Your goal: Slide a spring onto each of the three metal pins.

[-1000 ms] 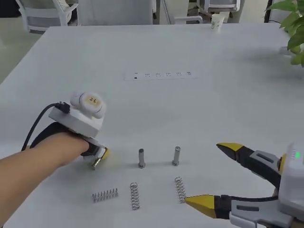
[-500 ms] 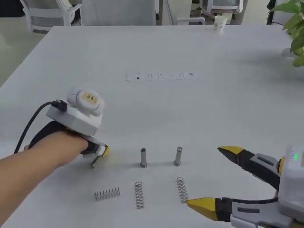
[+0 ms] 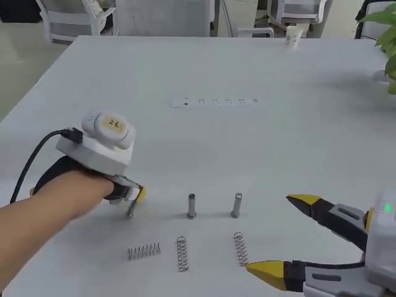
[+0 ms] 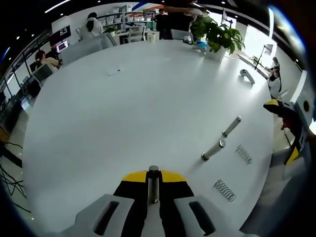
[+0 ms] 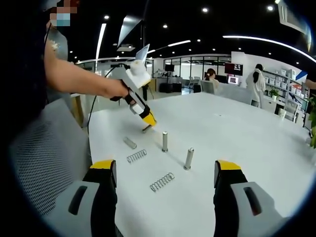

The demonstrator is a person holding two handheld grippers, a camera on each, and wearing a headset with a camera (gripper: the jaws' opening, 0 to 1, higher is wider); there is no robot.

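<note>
Nothing has moved; left tool (image 4: 153,177) clamps a short shiny pin (image 4: 153,190).

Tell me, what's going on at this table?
A person works at a white table with a gripper in each hand. The left gripper is shut on one metal pin, low over the table. Two other pins stand upright beside it, and three springs lie loose in front, none on a pin yet. The right gripper is open, near the rightmost spring.
</note>
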